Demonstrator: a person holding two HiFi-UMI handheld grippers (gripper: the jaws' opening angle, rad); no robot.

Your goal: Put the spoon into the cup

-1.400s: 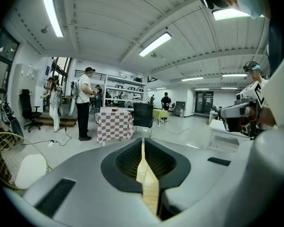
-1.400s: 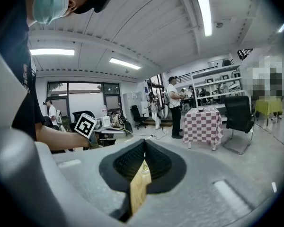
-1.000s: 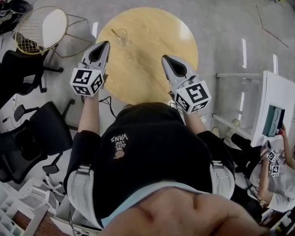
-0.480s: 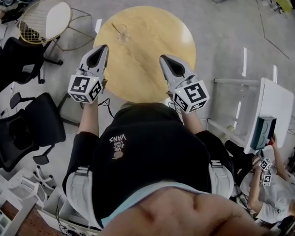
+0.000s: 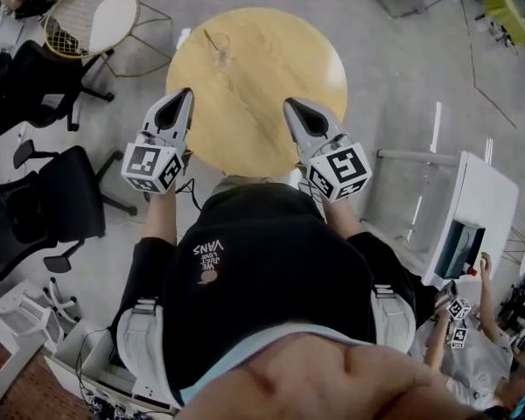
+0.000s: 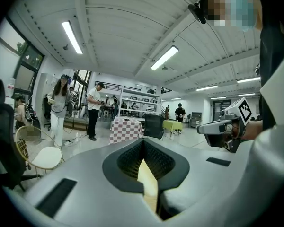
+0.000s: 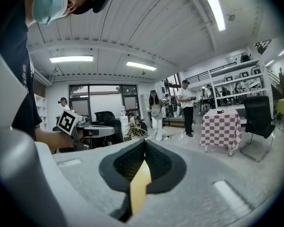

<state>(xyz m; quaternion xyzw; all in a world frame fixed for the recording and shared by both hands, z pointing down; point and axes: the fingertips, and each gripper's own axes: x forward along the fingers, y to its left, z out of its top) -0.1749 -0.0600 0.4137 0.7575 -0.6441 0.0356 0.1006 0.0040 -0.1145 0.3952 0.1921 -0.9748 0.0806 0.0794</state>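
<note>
Since a second ago the scene has slid in the head view. The table (image 5: 271,129) sits a little higher, the wire chair (image 5: 92,20) has moved up and to the right, and the white desk (image 5: 477,204) now lies lower. Both grippers have kept almost the same places and the same pose, side by side over the near part of the table and pointing away from the person.

The left gripper (image 5: 185,94) has its jaws drawn together, with only a thin sliver of the table top showing through the slit behind the tips. In its own view the left gripper (image 6: 143,144) has nothing between the pads and touches nothing. The right gripper (image 5: 291,104) is the same. In its own view the right gripper (image 7: 144,144) has its jaws closed tip to tip, is empty and is clear of the table.

Each gripper shows in the other's view, level with it and well apart. The right gripper (image 6: 221,126) shows to the left one's right, and the left gripper (image 7: 92,131) to the right one's left.

The cup (image 5: 220,51), a clear one, stands on the far side of the table. It is well ahead of the left gripper's tip and a little to its right. The spoon (image 5: 209,38) shows as a thin line at the cup's far left rim. I cannot tell whether it leans inside the cup or lies just beside it.

An office chair (image 5: 35,208) stands off to the left gripper's left.
</note>
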